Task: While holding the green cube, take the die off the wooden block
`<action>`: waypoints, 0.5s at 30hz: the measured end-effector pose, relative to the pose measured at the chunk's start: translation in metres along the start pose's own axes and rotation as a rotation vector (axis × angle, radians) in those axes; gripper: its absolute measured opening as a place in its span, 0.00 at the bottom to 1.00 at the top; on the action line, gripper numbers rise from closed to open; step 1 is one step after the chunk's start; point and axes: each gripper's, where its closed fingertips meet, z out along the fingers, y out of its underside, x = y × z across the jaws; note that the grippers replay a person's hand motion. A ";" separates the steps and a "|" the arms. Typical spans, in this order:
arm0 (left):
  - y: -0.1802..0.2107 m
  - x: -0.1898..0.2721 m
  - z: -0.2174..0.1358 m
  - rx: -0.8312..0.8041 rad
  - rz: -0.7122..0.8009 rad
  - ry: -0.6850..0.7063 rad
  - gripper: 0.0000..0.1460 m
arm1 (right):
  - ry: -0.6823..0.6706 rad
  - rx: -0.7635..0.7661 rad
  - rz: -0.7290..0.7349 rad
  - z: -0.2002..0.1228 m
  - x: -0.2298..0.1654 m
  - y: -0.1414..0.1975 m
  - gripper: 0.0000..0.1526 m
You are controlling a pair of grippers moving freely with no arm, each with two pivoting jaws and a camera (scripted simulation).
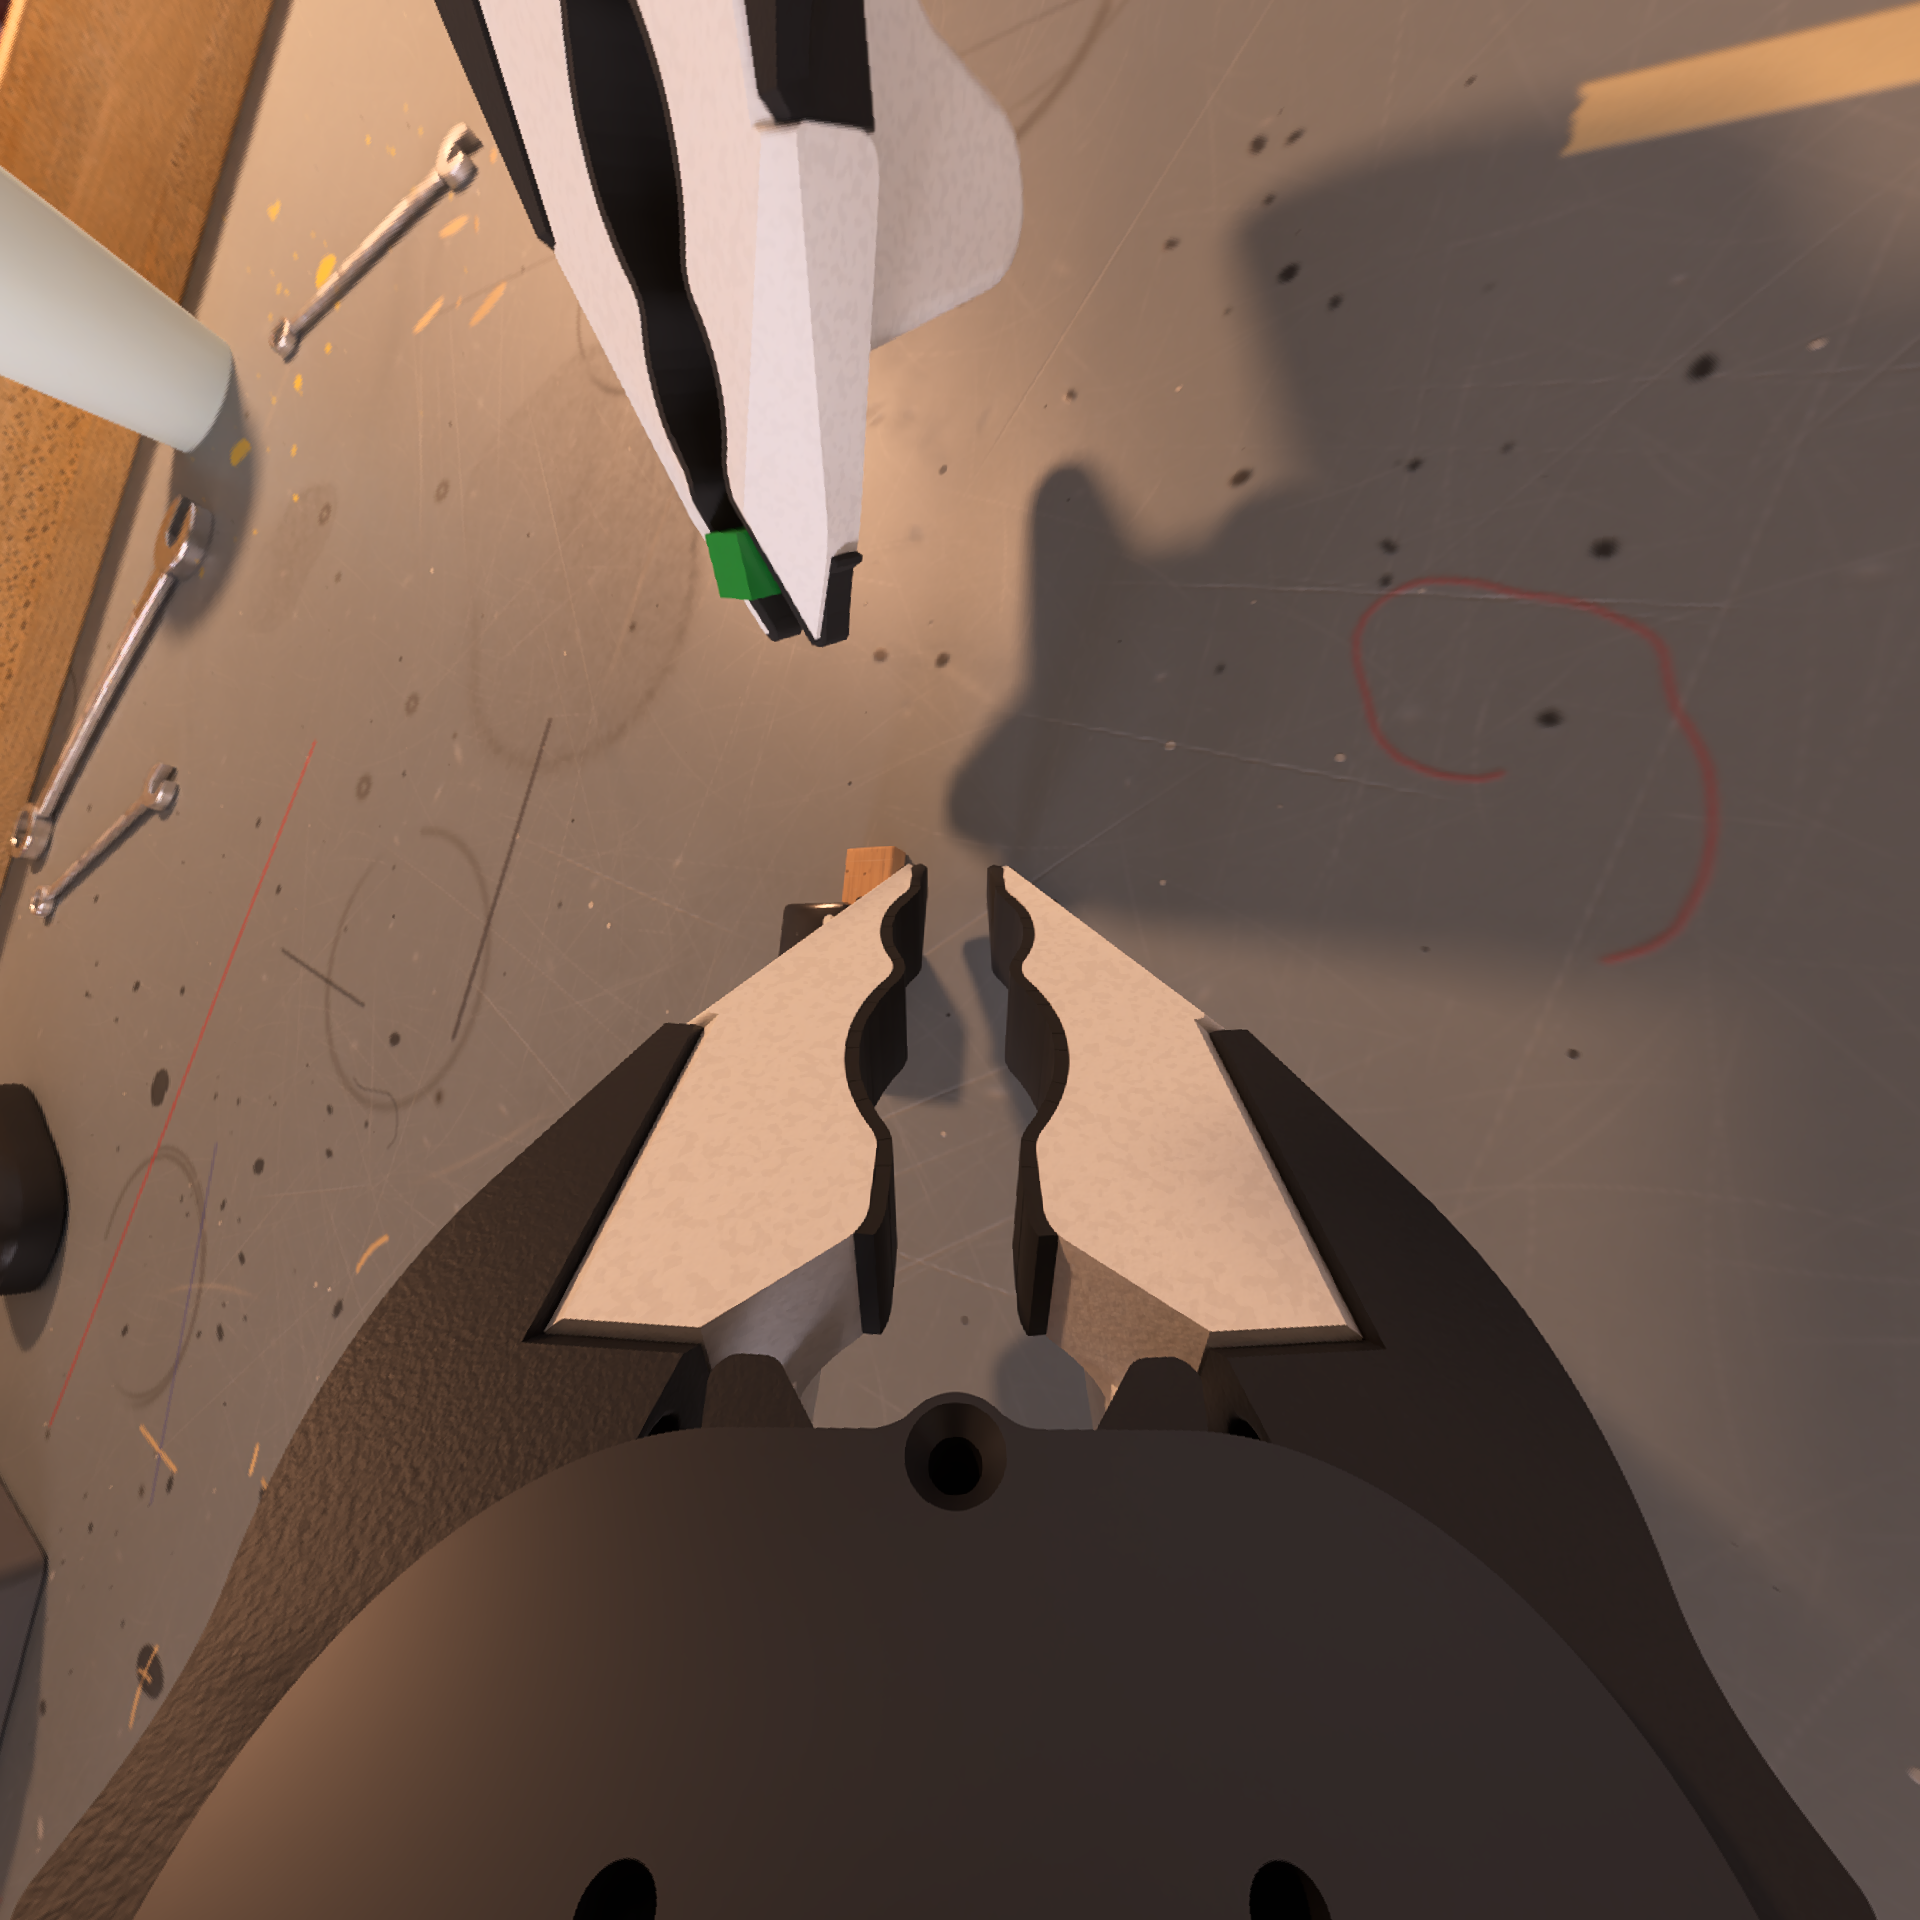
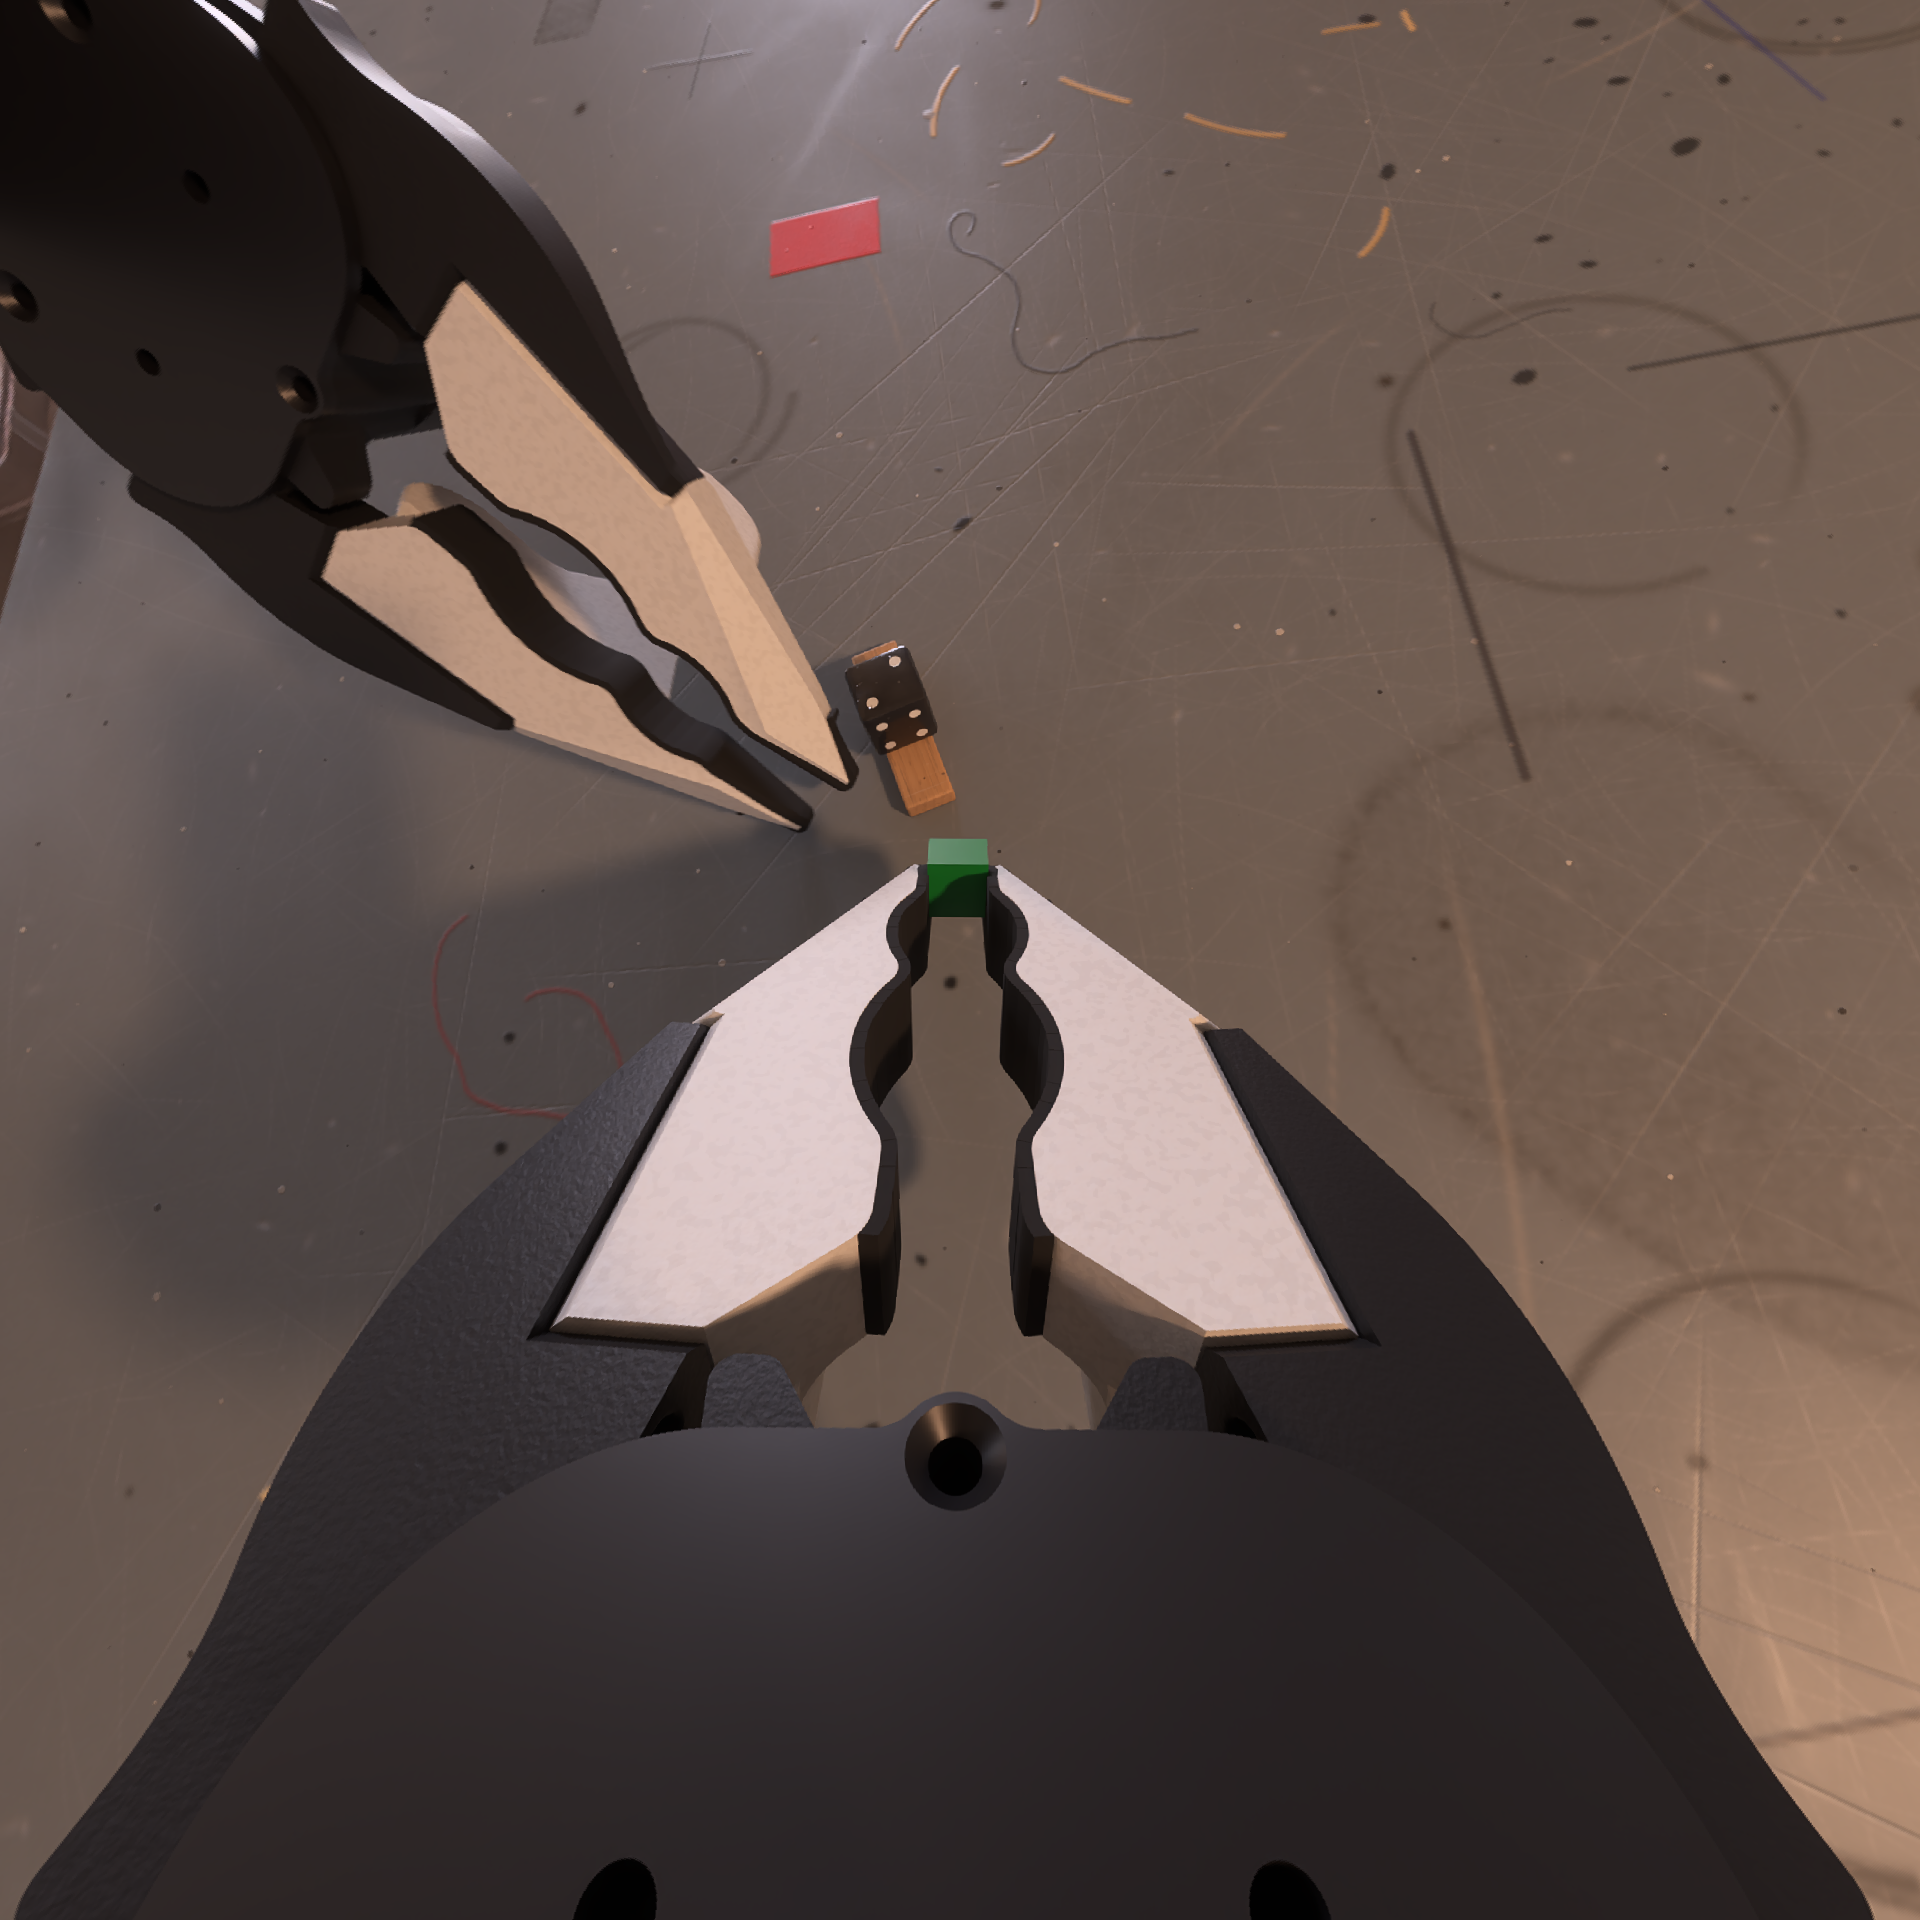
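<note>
A black die with white pips point(image 2: 891, 698) sits on the far end of a small wooden block point(image 2: 920, 779) that lies flat on the grey table. My right gripper point(image 2: 956, 883) is shut on the green cube point(image 2: 956, 881) and holds it at its fingertips, just short of the block's near end. My left gripper point(image 2: 826, 800) is open and empty, its tips low beside the die and block. In the left wrist view the left gripper point(image 1: 956, 883) has a narrow gap between its fingers. The block point(image 1: 871, 871) and die point(image 1: 805, 920) peek out behind its left finger. The green cube point(image 1: 740, 566) shows in the right gripper point(image 1: 805, 613) above.
Three wrenches point(image 1: 374, 239) point(image 1: 114, 675) point(image 1: 104, 842) lie at the left near a wooden strip point(image 1: 104, 156) and a pale cylinder point(image 1: 104, 332). A black knob point(image 1: 26, 1184) is at the left edge. A red patch point(image 2: 824, 236) lies beyond the die.
</note>
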 end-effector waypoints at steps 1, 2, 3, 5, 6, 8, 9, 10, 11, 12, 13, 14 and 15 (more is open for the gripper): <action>-0.001 0.002 -0.002 0.013 -0.001 0.000 0.09 | 0.000 -0.001 -0.002 0.000 0.000 0.000 0.06; -0.002 0.002 -0.005 0.023 -0.011 0.004 0.10 | 0.001 -0.001 -0.003 0.000 0.000 0.000 0.06; -0.003 0.001 -0.009 0.035 -0.024 0.002 0.11 | 0.000 -0.001 -0.004 0.000 -0.001 0.000 0.06; -0.003 -0.004 -0.015 0.057 -0.062 -0.013 0.13 | 0.000 0.000 -0.008 -0.001 -0.001 0.000 0.06; -0.002 -0.009 -0.017 0.056 -0.093 -0.024 0.14 | 0.000 0.001 -0.009 -0.001 -0.001 0.000 0.06; 0.003 -0.016 -0.017 0.045 -0.147 -0.027 0.19 | -0.001 0.004 -0.012 -0.001 -0.001 -0.001 0.06; 0.005 -0.019 -0.015 0.036 -0.174 -0.023 0.22 | 0.000 0.004 -0.013 -0.002 -0.001 -0.001 0.06; 0.007 -0.020 -0.012 0.026 -0.201 -0.012 0.24 | 0.000 0.005 -0.015 -0.002 -0.001 -0.001 0.06; 0.009 -0.021 -0.010 0.021 -0.219 -0.004 0.26 | 0.001 0.007 -0.017 -0.002 -0.001 -0.001 0.06; 0.010 -0.022 -0.008 0.015 -0.233 0.004 0.27 | 0.002 0.010 -0.020 -0.003 -0.001 -0.001 0.06; 0.011 -0.022 -0.006 0.009 -0.247 0.012 0.28 | 0.004 0.012 -0.022 -0.004 0.000 -0.002 0.06; 0.011 -0.023 -0.004 0.007 -0.260 0.021 0.28 | 0.006 0.014 -0.023 -0.005 0.000 -0.002 0.06; 0.011 -0.023 -0.002 0.003 -0.274 0.037 0.27 | 0.008 0.016 -0.023 -0.005 0.001 -0.002 0.06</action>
